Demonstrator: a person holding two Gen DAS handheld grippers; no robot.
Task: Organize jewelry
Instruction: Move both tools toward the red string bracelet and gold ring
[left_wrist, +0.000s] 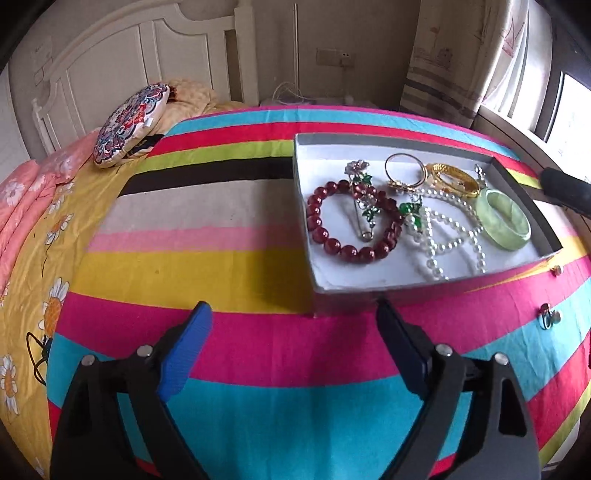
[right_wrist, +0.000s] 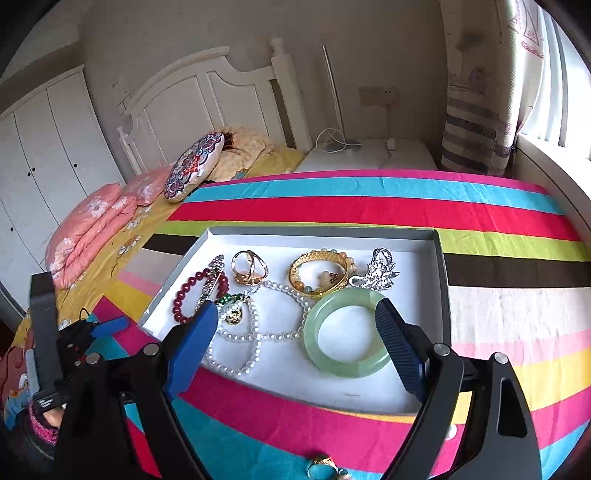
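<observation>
- Striped bedspread (left_wrist: 258, 339) in bright bands covers the bed, and a shallow grey box (left_wrist: 373, 144) with a white floor lies on it as the landmark.
- Inside the box: a red bead bracelet (left_wrist: 325, 236), a flower brooch (left_wrist: 364, 199), a pearl necklace (left_wrist: 454, 236), gold bangles (left_wrist: 452, 179) and a green jade bangle (right_wrist: 345, 334).
- Left gripper (left_wrist: 293, 328) tilts down just short of the box's near wall, jaws released wide, nothing between them.
- Right gripper (right_wrist: 295, 332) tilts down over the box's near half, jaws spread and empty; the jade bangle lies below, between the blue pads (right_wrist: 194, 343), untouched.
- A turquoise ring (right_wrist: 321, 470) lies on the bedspread outside the box's near wall.
</observation>
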